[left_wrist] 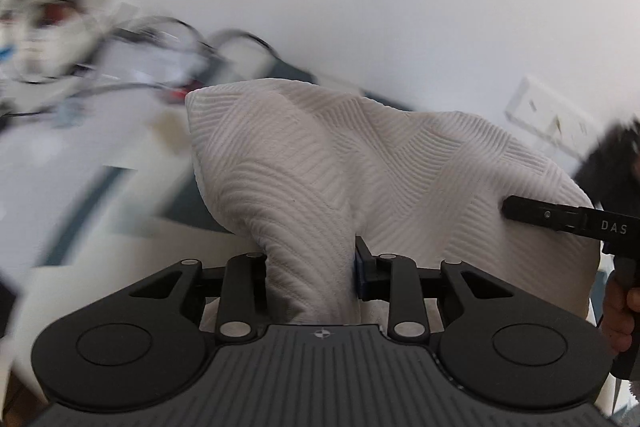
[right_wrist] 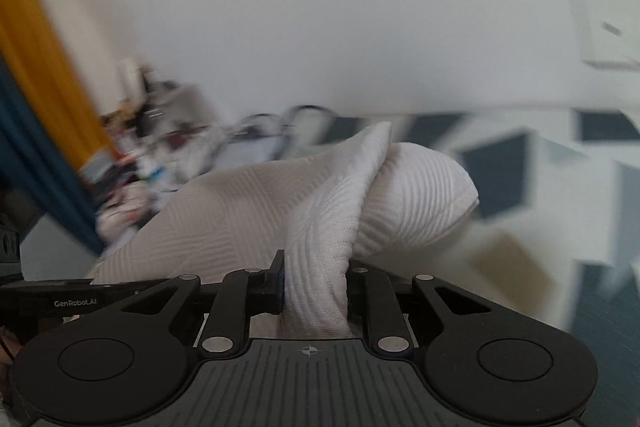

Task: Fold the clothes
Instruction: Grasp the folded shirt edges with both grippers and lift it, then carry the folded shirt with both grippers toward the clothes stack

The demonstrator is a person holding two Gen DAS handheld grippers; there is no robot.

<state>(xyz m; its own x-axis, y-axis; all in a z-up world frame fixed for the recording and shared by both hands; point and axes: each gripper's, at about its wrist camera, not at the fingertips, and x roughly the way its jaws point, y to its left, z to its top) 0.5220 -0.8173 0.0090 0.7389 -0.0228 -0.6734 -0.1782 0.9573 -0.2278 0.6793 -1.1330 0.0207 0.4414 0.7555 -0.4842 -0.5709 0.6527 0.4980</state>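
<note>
Soft, light ribbed white cloth [left_wrist: 320, 163] droops from both clamped grips, left gripper [left_wrist: 310, 267] and right gripper [right_wrist: 316, 287]; hold bunched edges at 6 o'clock.

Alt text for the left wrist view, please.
The left gripper is shut on a bunch of white ribbed cloth, held up in the air. The right gripper pinches the same cloth at the right edge. The background is motion-blurred: white wall, clutter at left.
</note>
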